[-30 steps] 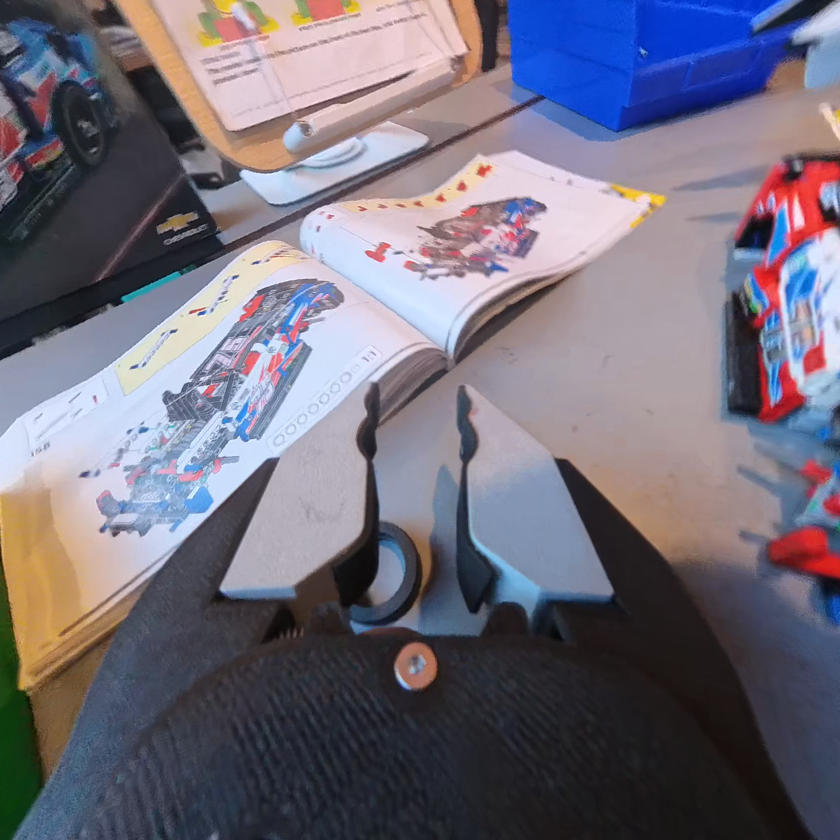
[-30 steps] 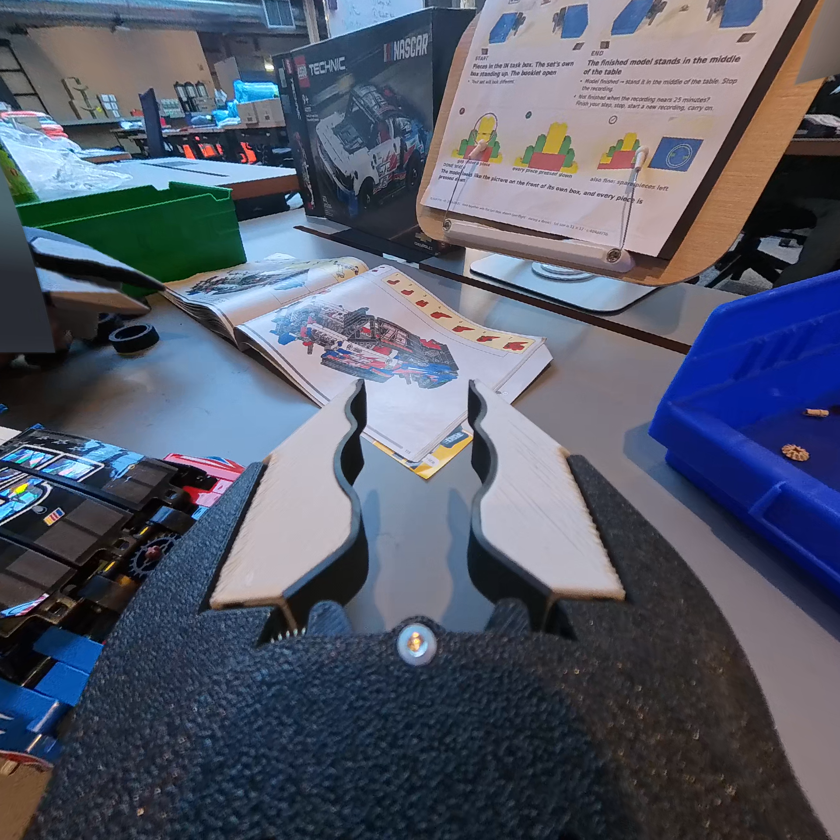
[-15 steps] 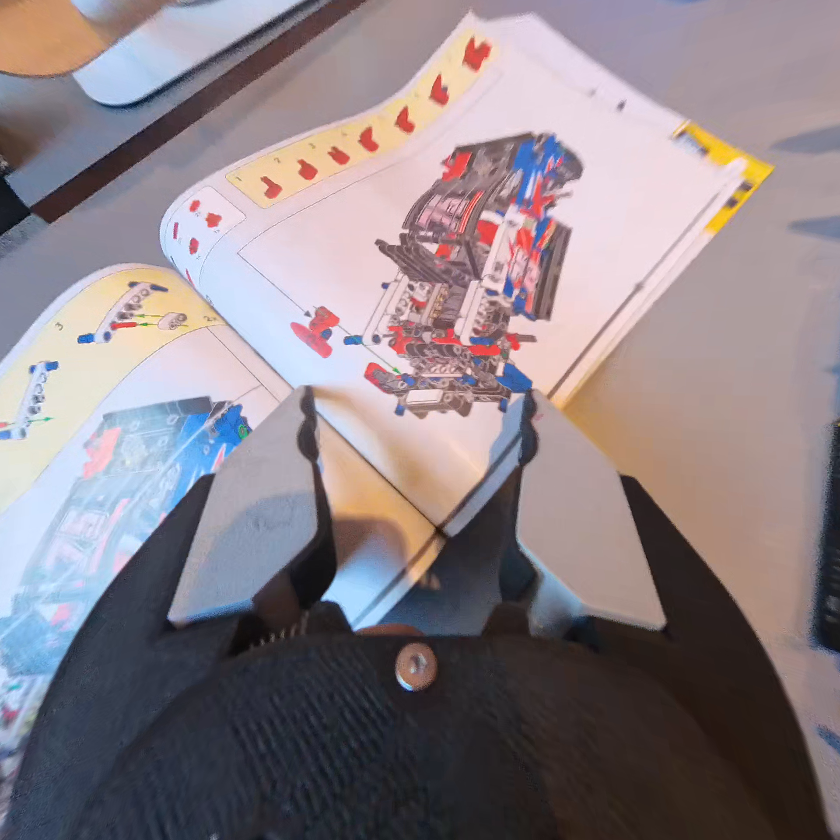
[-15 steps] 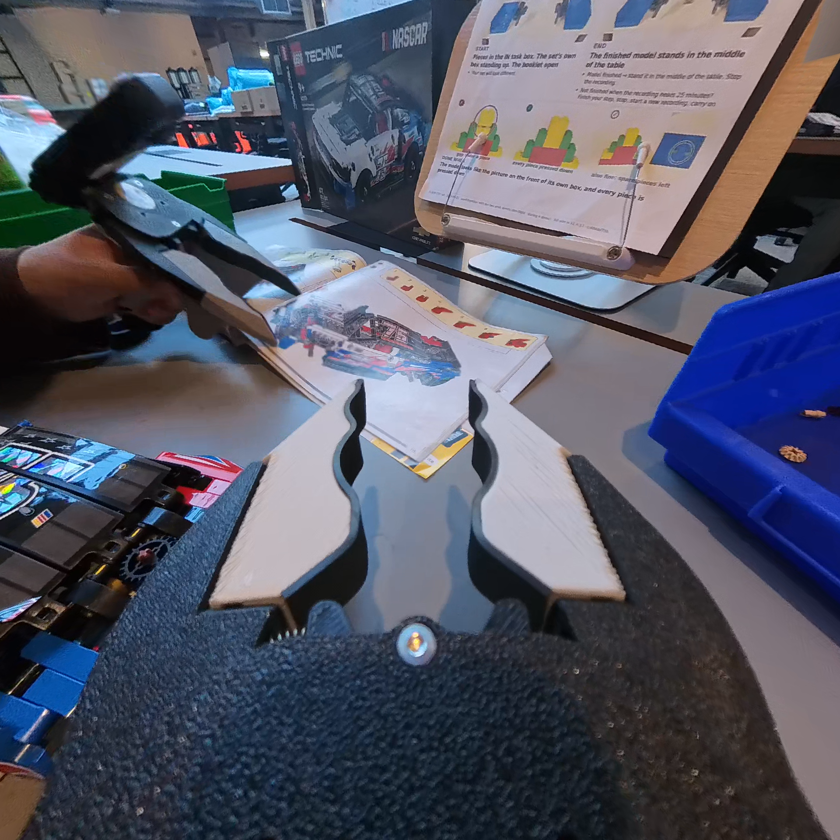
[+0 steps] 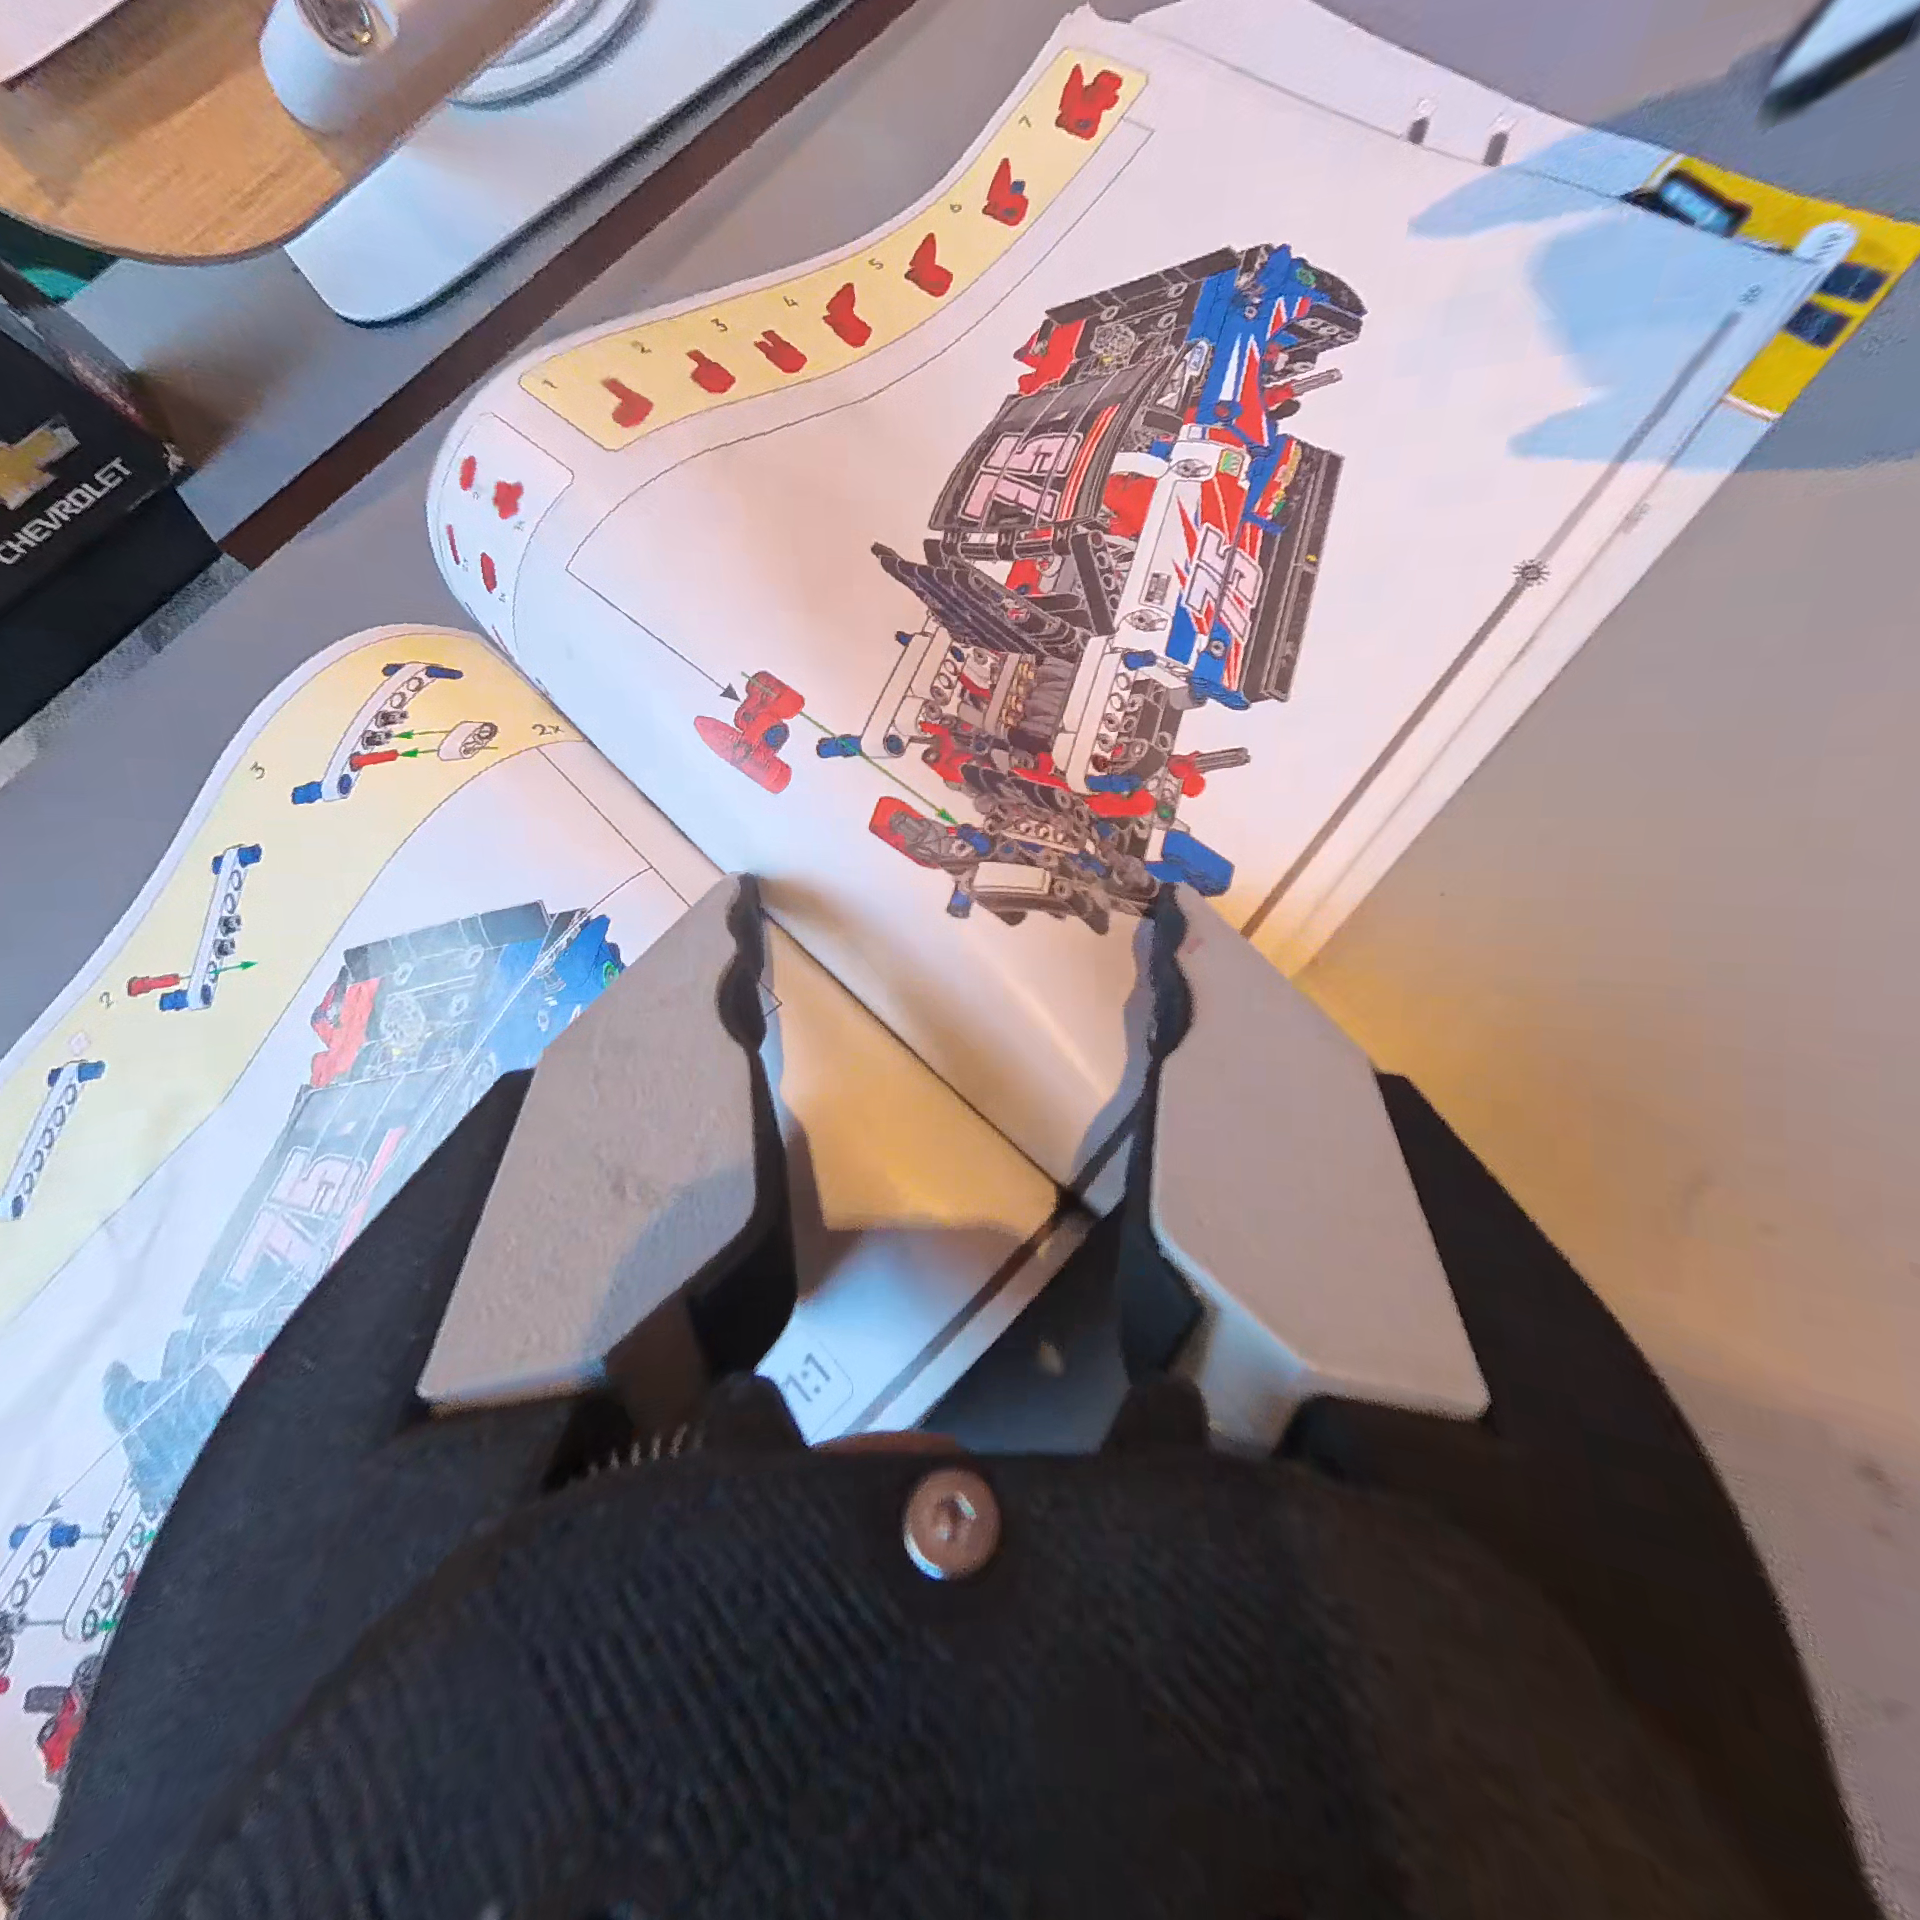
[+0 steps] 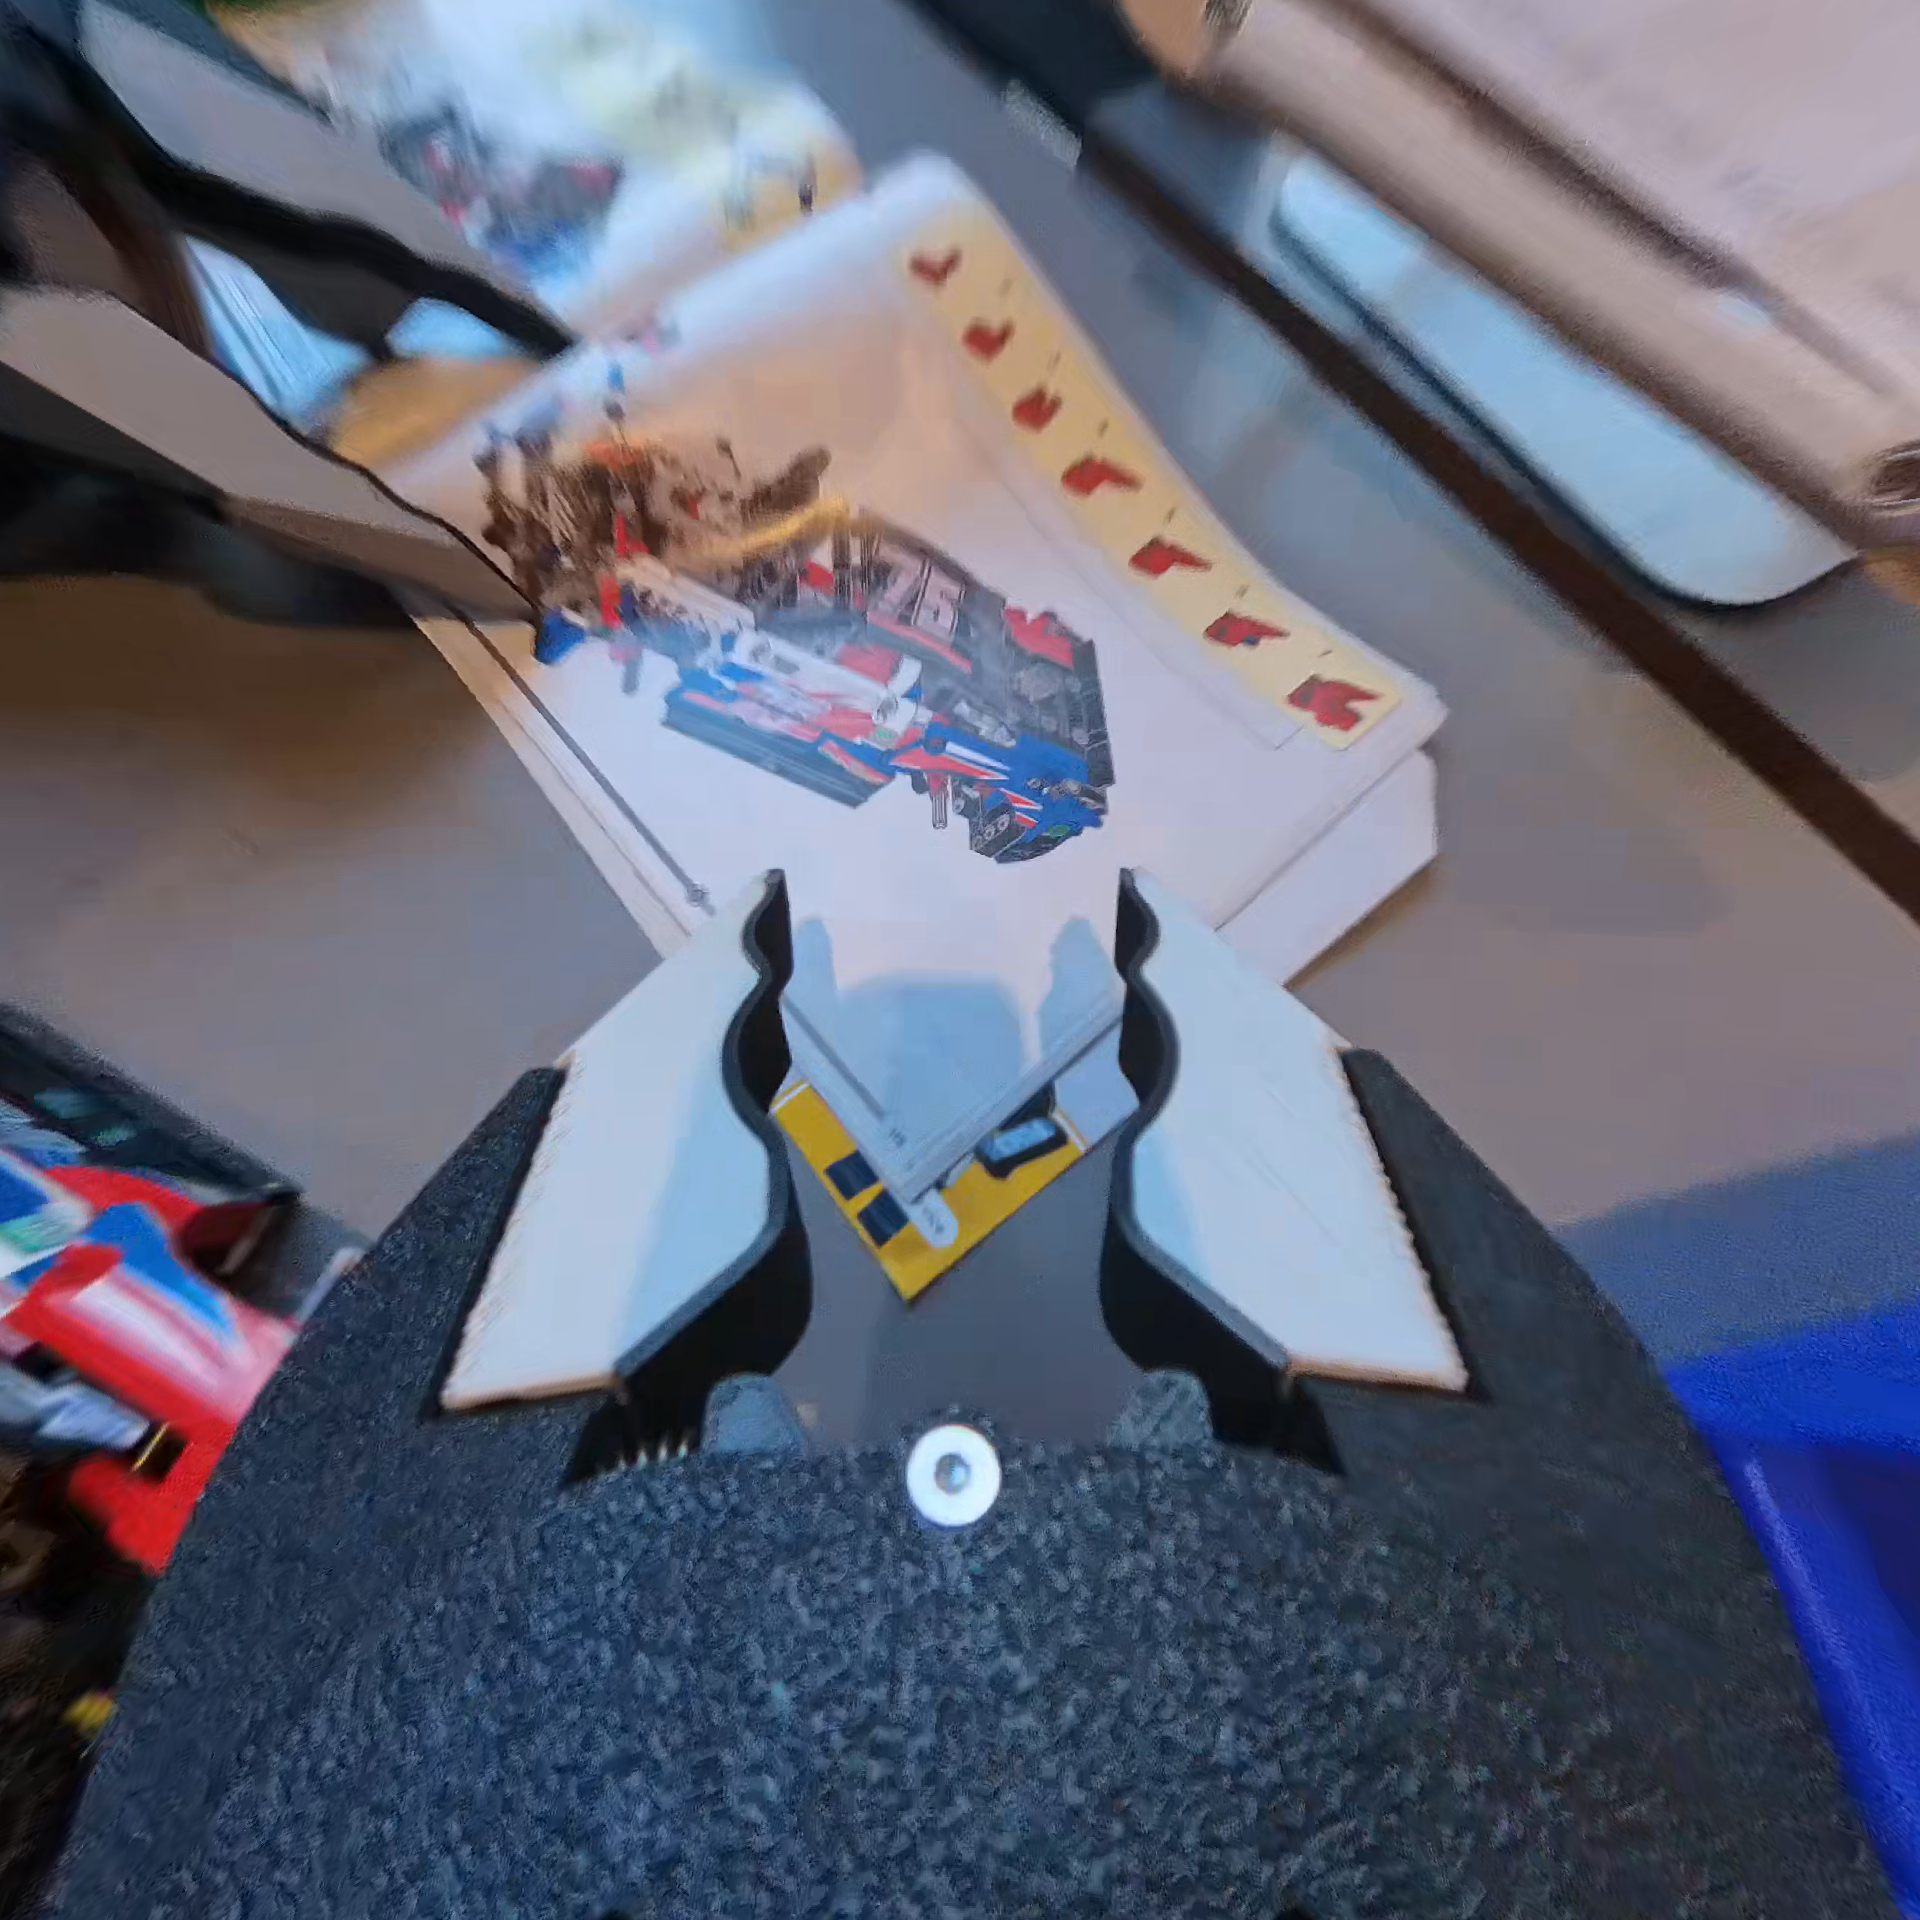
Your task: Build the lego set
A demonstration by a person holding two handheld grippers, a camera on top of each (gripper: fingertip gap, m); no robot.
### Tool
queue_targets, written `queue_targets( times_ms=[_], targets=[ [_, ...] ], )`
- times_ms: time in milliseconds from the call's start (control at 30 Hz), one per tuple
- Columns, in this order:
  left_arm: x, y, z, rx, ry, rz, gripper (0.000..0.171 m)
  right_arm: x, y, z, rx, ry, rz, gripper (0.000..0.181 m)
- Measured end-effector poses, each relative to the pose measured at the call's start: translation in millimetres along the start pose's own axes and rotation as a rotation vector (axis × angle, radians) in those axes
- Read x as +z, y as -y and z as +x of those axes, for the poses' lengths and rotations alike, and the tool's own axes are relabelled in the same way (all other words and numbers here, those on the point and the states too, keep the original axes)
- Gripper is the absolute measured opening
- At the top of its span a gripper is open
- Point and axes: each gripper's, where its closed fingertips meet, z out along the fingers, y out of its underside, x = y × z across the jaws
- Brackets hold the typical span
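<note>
Both grippers spread over the booklet [image 5: 1039, 644] at frame centre: left gripper [image 5: 951, 914] above its near edge, right gripper [image 6: 951, 904] probably at the corner. Closing carelessly risks creasing pages.

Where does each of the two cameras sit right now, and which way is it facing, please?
Left wrist view: on the left gripper, looking down along its open fingers at the open instruction booklet; its own black body shows.
Right wrist view: on the right gripper, open, facing the booklet's near corner; its own body shows, with the left gripper at upper left, blurred.
Shared: the booklet page with the car drawing, and the grey table.
</note>
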Motion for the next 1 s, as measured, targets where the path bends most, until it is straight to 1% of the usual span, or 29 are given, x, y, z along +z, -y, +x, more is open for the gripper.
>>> queue_targets(
  times_ms=[100,167,200,267,300,467,533,567,600,633,767,800,833,867,900,967,1000],
  targets=[
    [-1,0,0,-0.01,-0.012,0.011,0.072,33,-12,3,-0.048,0.018,-0.192,0.067],
    [-2,0,-1,-0.016,-0.025,0.022,0.071,47,-20,4,-0.094,0.007,-0.304,0.082],
    [-2,0,-1,-0.024,-0.035,0.029,0.071,52,-24,2,-0.116,0.012,-0.35,0.084],
    [-4,1,-1,-0.051,-0.058,0.04,0.071,58,-24,-8,-0.114,0.068,-0.373,0.069],
    [-4,1,-2,-0.066,-0.068,0.044,0.07,60,-23,-13,-0.1,0.096,-0.373,0.064],
    [-6,2,-2,-0.108,-0.104,0.058,0.07,63,-21,-15,-0.105,0.108,-0.384,0.061],
    [-6,2,-2,-0.104,-0.099,0.057,0.07,62,-21,-17,-0.109,0.11,-0.399,0.055],
    [-7,2,-1,-0.107,-0.099,0.059,0.07,63,-20,-18,-0.113,0.111,-0.404,0.04],
    [-7,3,-1,-0.113,-0.103,0.062,0.07,64,-18,-21,-0.113,0.113,-0.402,0.009],
    [-8,3,-1,-0.12,-0.109,0.066,0.07,66,-17,-25,-0.114,0.115,-0.396,0.0],
    [-9,4,-2,-0.148,-0.131,0.076,0.069,68,-16,-26,-0.091,0.087,-0.432,0.0],
    [-9,4,-2,-0.145,-0.126,0.076,0.069,65,-16,-24,-0.099,0.067,-0.463,0.002],
    [-8,3,-2,-0.137,-0.118,0.073,0.068,62,-15,-18,-0.125,0.029,-0.488,0.018],
    [-8,3,-2,-0.126,-0.108,0.07,0.068,59,-9,-14,-0.144,-0.001,-0.48,0.039],
    [-8,2,-2,-0.117,-0.1,0.069,0.068,56,-2,-14,-0.136,-0.003,-0.461,0.051],
    [-8,3,-2,-0.115,-0.097,0.069,0.067,53,5,-13,-0.09,-0.001,-0.456,0.089],
    [-9,3,-2,-0.121,-0.104,0.073,0.067,53,2,-12,-0.07,0.001,-0.481,0.1]
  ],
)
